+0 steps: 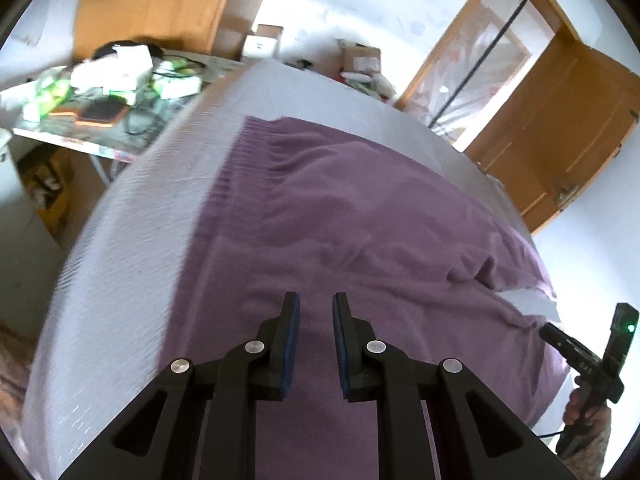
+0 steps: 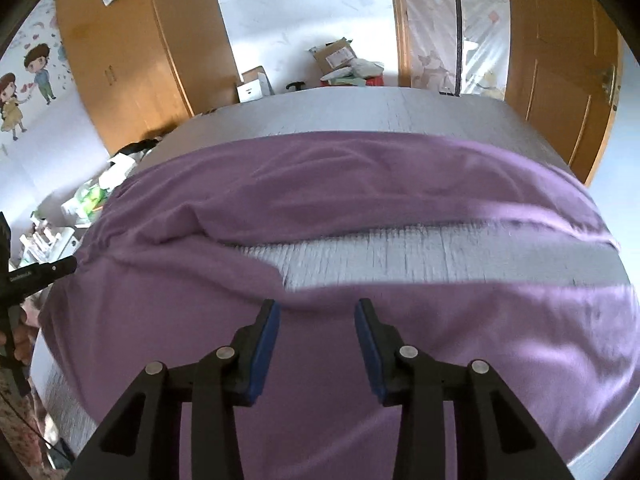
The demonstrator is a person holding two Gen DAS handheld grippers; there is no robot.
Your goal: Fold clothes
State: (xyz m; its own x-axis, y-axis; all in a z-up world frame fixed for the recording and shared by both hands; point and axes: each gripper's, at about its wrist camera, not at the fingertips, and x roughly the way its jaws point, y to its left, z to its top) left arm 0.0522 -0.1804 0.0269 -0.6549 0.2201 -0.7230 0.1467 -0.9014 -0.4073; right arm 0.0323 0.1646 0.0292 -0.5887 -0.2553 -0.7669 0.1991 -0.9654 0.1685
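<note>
Grey bedding (image 2: 460, 256) carries the purple garment (image 2: 320, 184) spread across it, partly folded, while the left gripper (image 1: 316, 300) and right gripper (image 2: 317, 306) hover above it, jaws parted, grasping nothing.

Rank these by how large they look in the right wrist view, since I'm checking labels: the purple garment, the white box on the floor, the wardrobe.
1. purple garment, the largest area by far.
2. wardrobe.
3. white box, the smallest.
The garment lies nearest the camera, so its lead is partly nearness.
</note>
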